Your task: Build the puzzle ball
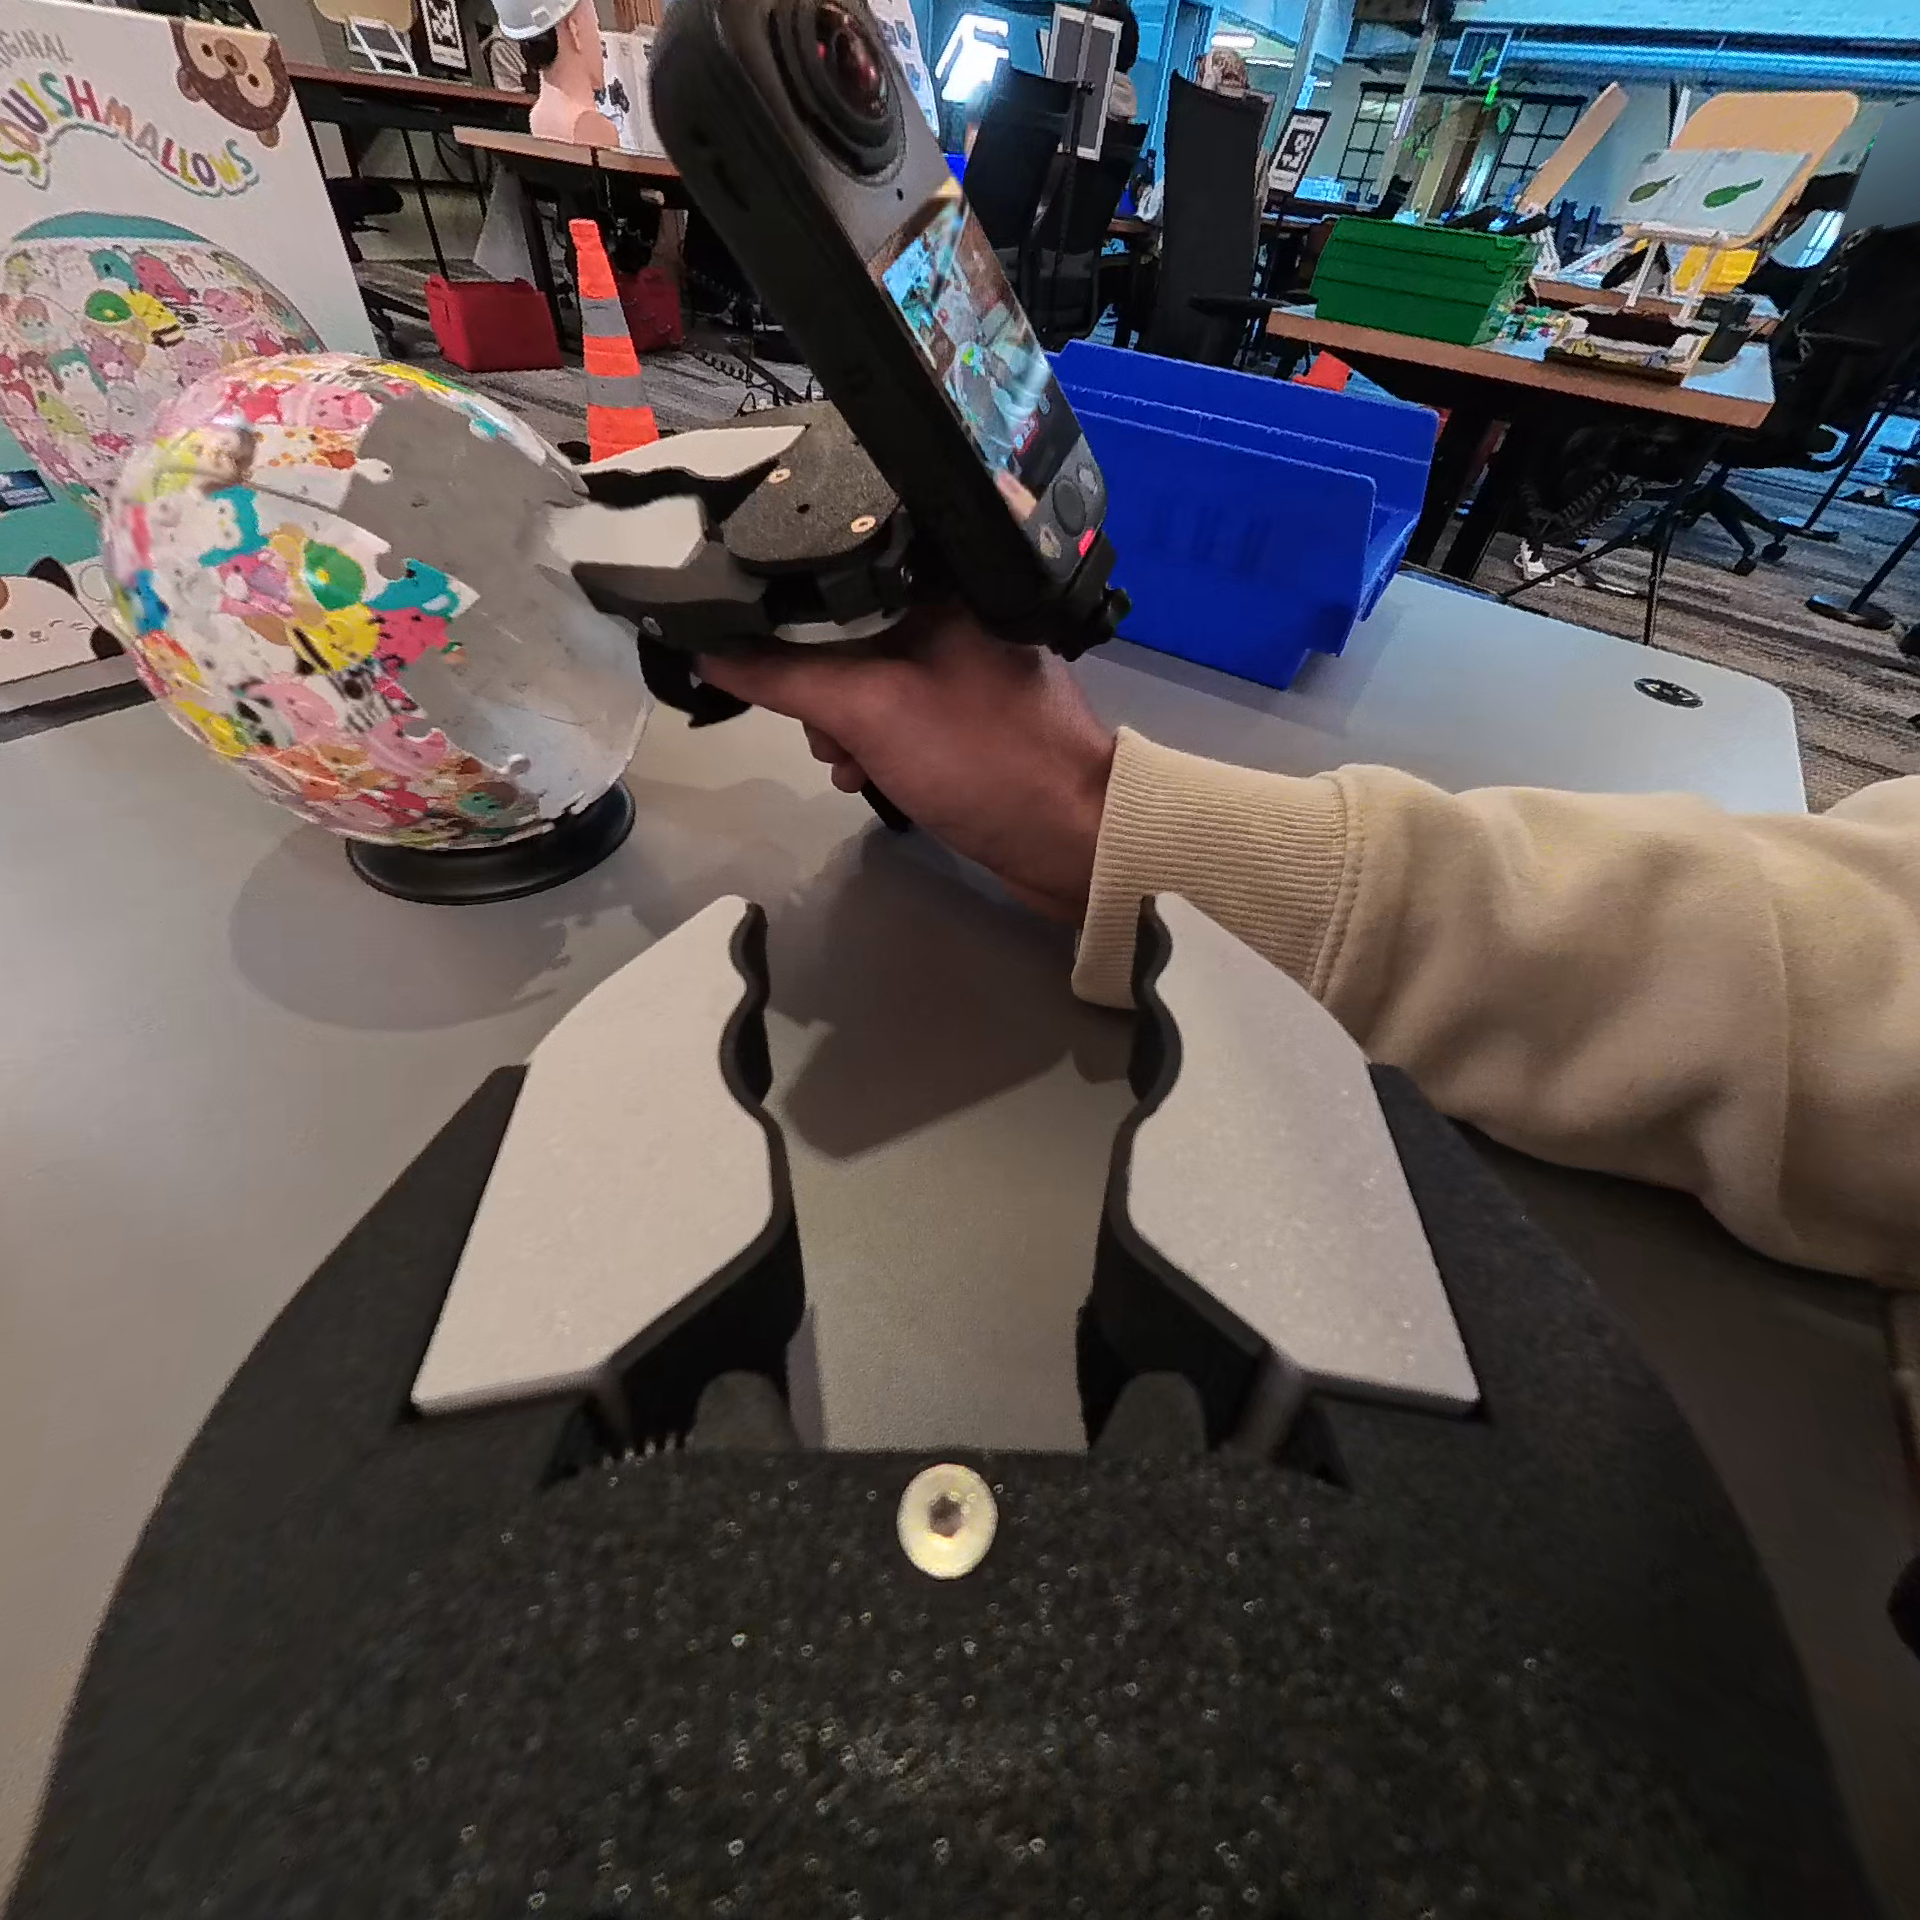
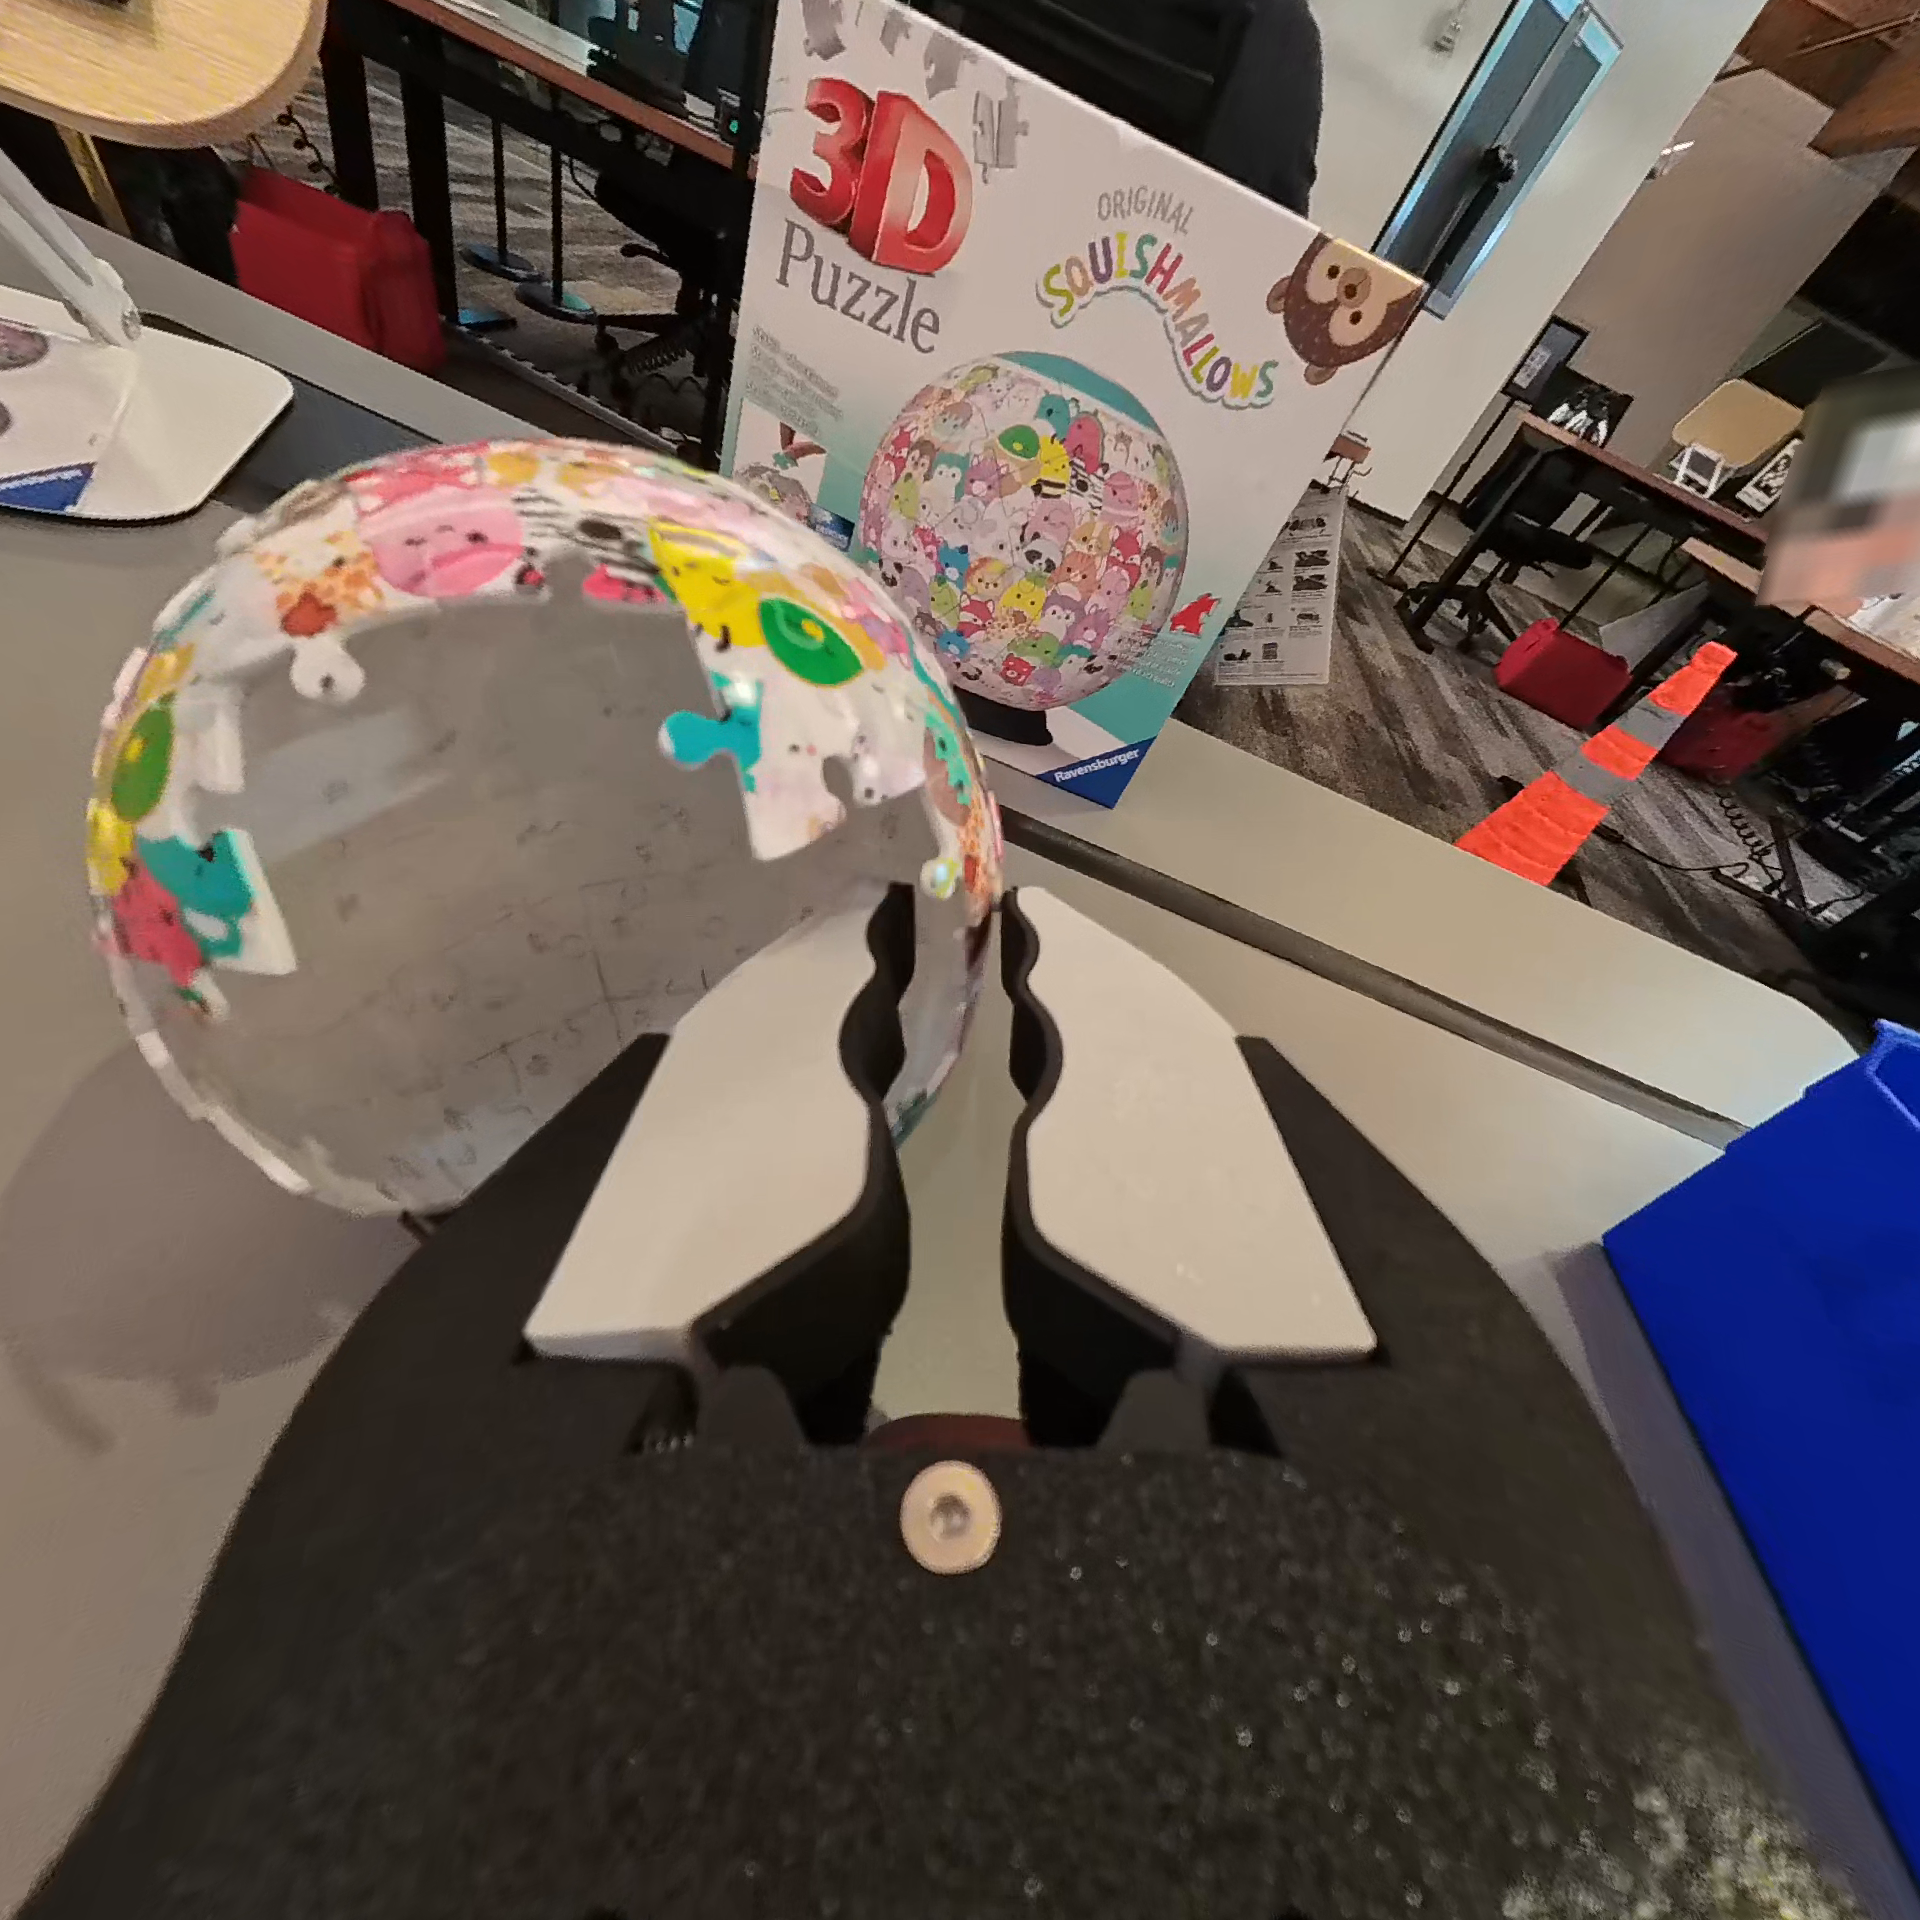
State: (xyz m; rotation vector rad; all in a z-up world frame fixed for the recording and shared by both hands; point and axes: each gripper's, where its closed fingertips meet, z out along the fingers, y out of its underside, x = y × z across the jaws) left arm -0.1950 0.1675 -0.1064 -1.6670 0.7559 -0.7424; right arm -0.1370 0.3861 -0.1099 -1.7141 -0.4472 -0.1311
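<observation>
Right tool (image 2: 956, 925) pinches the puzzle ball's (image 2: 499, 790) edge; left tool (image 1: 951, 935) gapes.

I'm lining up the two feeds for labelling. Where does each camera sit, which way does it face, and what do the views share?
Left wrist view: on the left hand-held gripper, open over the table, facing the ball, the right hand-held gripper, a hand and sleeve.
Right wrist view: on the right hand-held gripper, close to the ball, facing the box; fingers slightly apart at the ball's edge.
Shared: ball, box, blue bin, cone.
</observation>
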